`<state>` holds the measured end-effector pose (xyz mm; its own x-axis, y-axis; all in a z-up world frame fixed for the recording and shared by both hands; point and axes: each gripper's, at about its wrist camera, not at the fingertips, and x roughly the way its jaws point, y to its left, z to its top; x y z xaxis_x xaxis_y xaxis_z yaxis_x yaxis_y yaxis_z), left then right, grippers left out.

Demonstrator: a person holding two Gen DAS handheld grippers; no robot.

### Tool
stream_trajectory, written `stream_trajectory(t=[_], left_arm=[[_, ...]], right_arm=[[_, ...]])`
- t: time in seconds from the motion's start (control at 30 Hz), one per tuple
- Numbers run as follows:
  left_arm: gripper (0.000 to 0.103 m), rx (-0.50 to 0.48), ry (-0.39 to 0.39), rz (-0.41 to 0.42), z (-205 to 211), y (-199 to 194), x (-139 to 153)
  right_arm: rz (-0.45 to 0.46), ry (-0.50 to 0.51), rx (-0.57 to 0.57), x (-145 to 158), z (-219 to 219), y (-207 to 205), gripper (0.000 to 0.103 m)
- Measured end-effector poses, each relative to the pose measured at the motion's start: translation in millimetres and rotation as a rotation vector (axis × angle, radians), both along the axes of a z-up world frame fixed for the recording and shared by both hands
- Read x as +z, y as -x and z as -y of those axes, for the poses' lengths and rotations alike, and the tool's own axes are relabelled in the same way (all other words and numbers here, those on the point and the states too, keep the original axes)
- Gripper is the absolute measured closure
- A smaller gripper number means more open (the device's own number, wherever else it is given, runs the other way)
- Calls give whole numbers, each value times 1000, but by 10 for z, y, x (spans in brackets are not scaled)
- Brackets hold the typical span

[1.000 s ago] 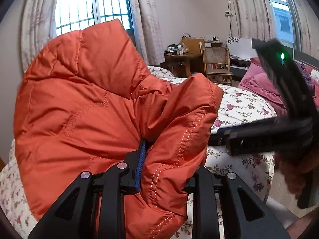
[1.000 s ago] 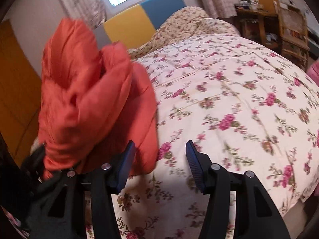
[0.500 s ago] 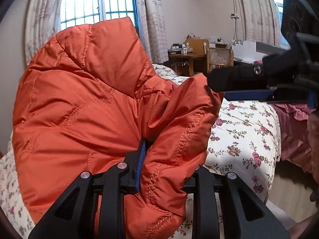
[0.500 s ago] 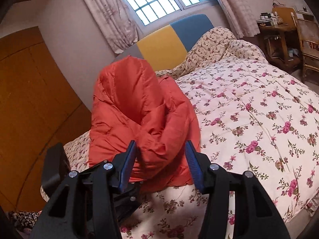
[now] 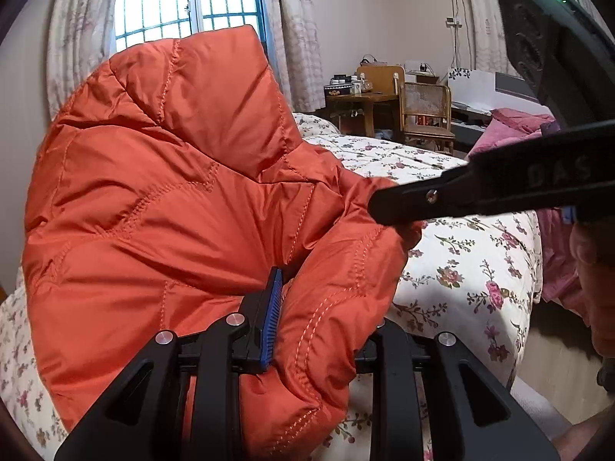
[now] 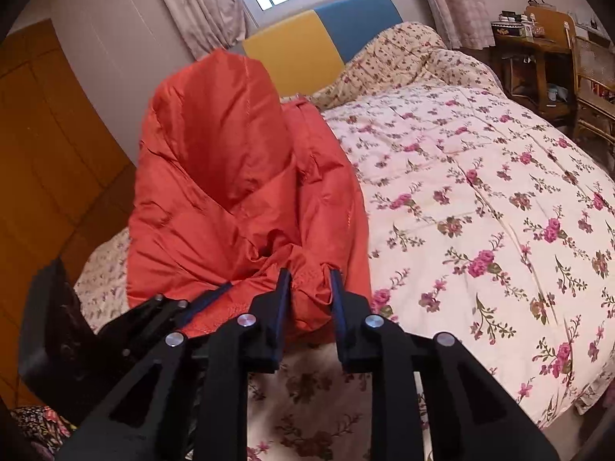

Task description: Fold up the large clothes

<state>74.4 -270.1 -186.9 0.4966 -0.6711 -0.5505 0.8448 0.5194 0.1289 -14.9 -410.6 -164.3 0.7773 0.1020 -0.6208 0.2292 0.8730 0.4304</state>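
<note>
Garment: orange quilted down jacket (image 5: 161, 207) is held bunched above the floral quilt (image 6: 480, 199) | left gripper (image 5: 319, 322): closed on a stitched edge | right gripper (image 6: 307, 296): clamped on a neighbouring fold | purpose, judged: edges are gathered so the bulk can be spread for folding.

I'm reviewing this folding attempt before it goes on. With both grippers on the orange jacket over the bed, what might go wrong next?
1. The right gripper pinches only a small bunched fold of the slick orange jacket; it may slip out when pulled.
2. The left gripper holds a thick padded wad, so layers could shift unevenly.
3. The jacket stands crumpled on the floral quilt, so a fold from here would likely trap creases.
</note>
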Motion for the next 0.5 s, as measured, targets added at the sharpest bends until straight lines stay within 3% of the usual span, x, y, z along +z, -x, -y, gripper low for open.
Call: stream_trajectory(t=[0.4, 0.5], left_arm=[[74, -42, -45, -36, -230, 188, 30], [58, -70, -2, -87, -472, 263, 81]], right_arm=[[-79, 11, -7, -360, 44, -156, 84], [-106, 13, -21, -502, 60, -186, 84]])
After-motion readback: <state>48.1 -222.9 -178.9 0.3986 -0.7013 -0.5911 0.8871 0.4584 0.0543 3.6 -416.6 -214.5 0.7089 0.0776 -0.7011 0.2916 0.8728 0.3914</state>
